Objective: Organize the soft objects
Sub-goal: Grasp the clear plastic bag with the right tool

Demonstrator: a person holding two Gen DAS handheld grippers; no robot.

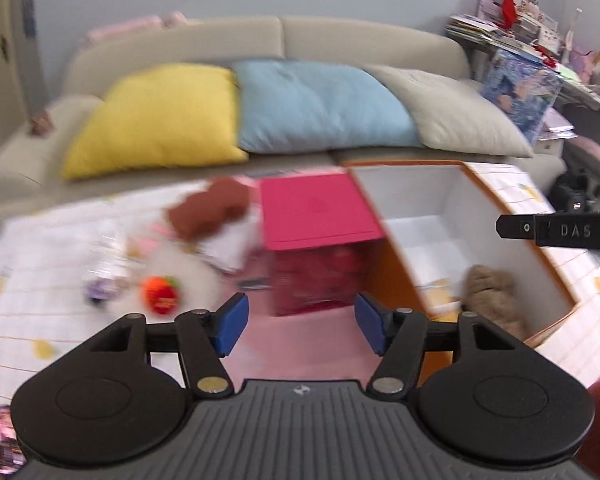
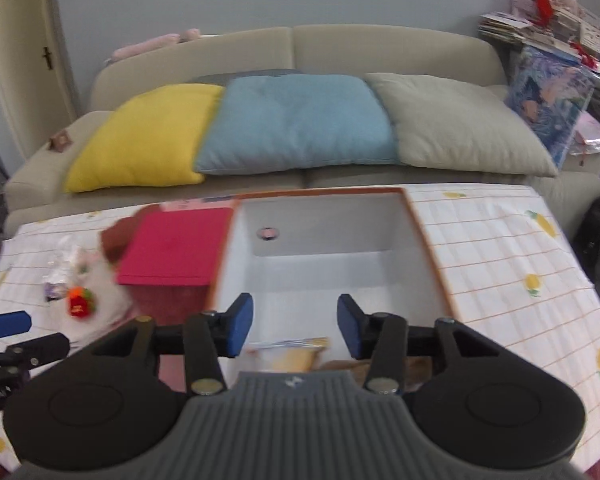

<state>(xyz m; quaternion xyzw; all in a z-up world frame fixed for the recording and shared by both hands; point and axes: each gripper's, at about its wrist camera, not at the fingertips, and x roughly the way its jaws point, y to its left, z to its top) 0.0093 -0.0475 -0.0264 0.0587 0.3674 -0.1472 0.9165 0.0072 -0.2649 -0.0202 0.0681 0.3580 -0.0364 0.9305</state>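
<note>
The soft things lie in two groups. A tan plush toy (image 1: 490,296) sits already inside the open orange-rimmed box (image 1: 500,200), against its near wall. The rest are heaped on the counter (image 2: 500,248) toward its left edge: a brown plush (image 1: 212,210) on top, white fluffy stuff (image 1: 180,268) under it, and a small orange-and-red toy (image 1: 162,294) at the front. A pink box (image 1: 320,212) stands between the heap and the open box, touching the box's left side as far as we can tell.

We judge all of these light, squashy and hard to damage; they will sag and deform, so we would pinch deep into a thick part of the body, not a loose limb or tuft. The small orange toy looks easiest to lift alone.

Our left gripper (image 1: 298,322) hangs above the counter's near edge in front of the pink box, blue fingers (image 1: 230,326) spread wide with nothing between them. Our right gripper (image 2: 294,326) hovers over the near part of the open box, fingers (image 2: 238,324) parted somewhat less, also empty and touching nothing. Yellowish flat items (image 2: 296,354) lie in the box below it; blur hides what they are.
</note>
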